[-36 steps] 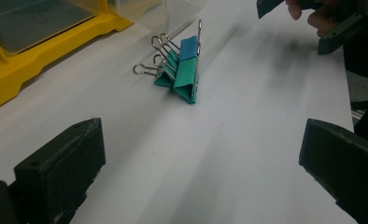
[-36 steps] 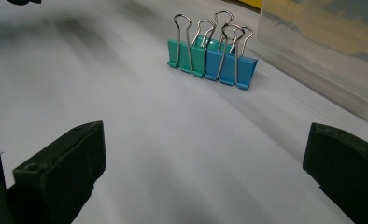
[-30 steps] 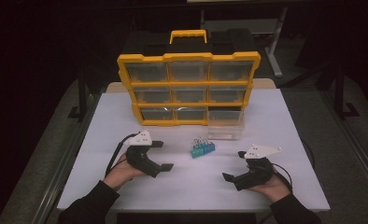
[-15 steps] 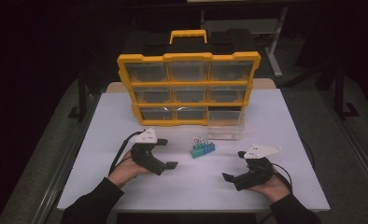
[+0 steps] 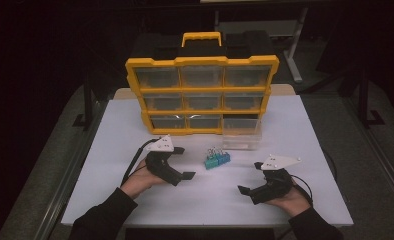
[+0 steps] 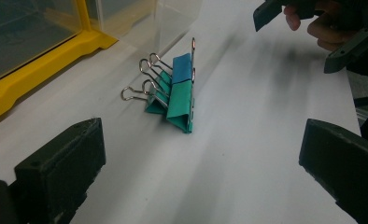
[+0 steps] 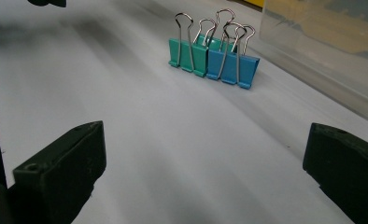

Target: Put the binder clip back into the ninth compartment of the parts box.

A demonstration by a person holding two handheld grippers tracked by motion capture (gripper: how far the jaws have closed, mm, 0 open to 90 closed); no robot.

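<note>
Jaws of the left gripper (image 5: 186,175) are held wide apart left of the binder clips (image 5: 217,159); those of the right gripper (image 5: 245,190) likewise, right of them. The upright clips could be toppled by a careless approach.

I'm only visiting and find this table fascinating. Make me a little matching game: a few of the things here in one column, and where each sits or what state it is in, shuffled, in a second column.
Things:
1. yellow plastic drawer organizer with black handle
2. clear plastic drawer
3. cluster of green and blue binder clips with wire handles
4. left gripper

Places or states:
A. between the two grippers, on the white table
B. jaws wide open, pointed at the clips
C. upright at the table's far edge
D. pulled out, resting on the table before the bottom row

Pairs: 1-C, 2-D, 3-A, 4-B
</note>
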